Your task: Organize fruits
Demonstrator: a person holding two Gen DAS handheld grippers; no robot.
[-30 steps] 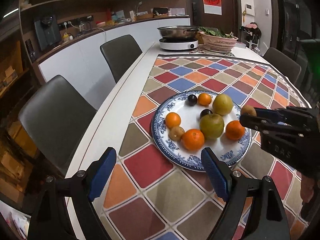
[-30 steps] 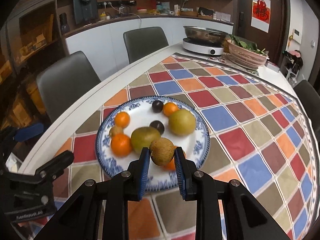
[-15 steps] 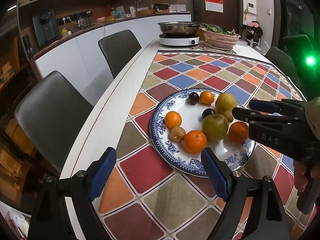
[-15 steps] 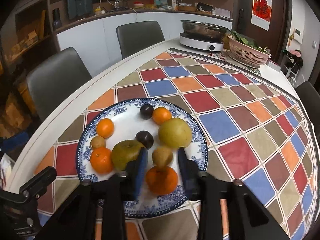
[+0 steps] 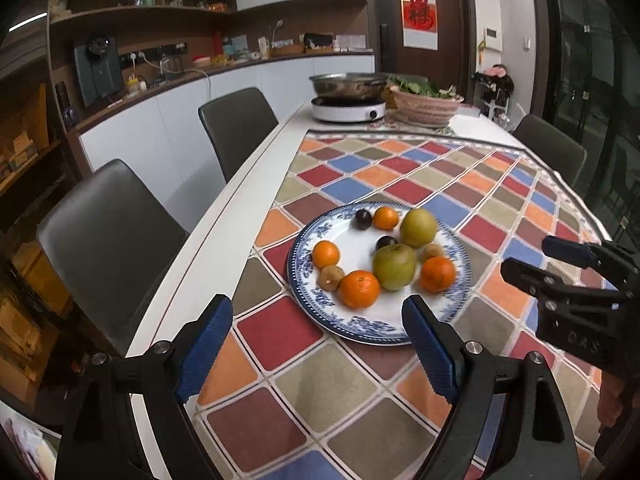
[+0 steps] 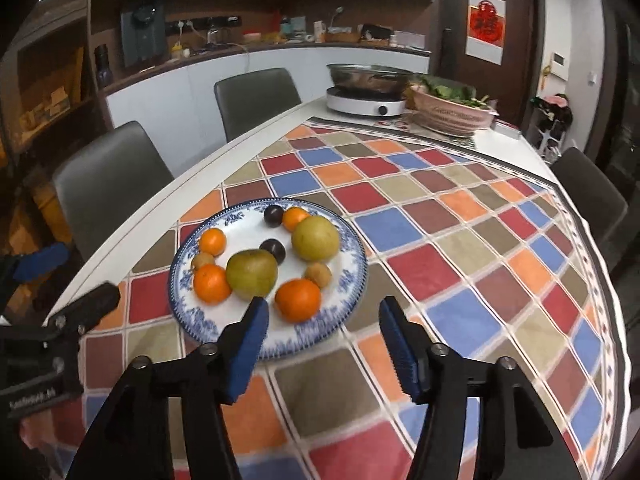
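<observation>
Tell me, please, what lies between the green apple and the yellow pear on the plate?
A dark plum lies between the green apple and the yellow pear, clearest in the right wrist view.

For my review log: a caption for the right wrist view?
Open right claw poised before the blue-rimmed plate of fruit.

Nine fruits lay on the blue-rimmed plate (image 6: 352, 292): four oranges (image 6: 297, 300), two dark plums (image 6: 273, 216), a green apple (image 6: 252, 273), a yellow pear (image 6: 315, 238), and two small brown kiwis (image 6: 318, 274), one touching the pear.
</observation>
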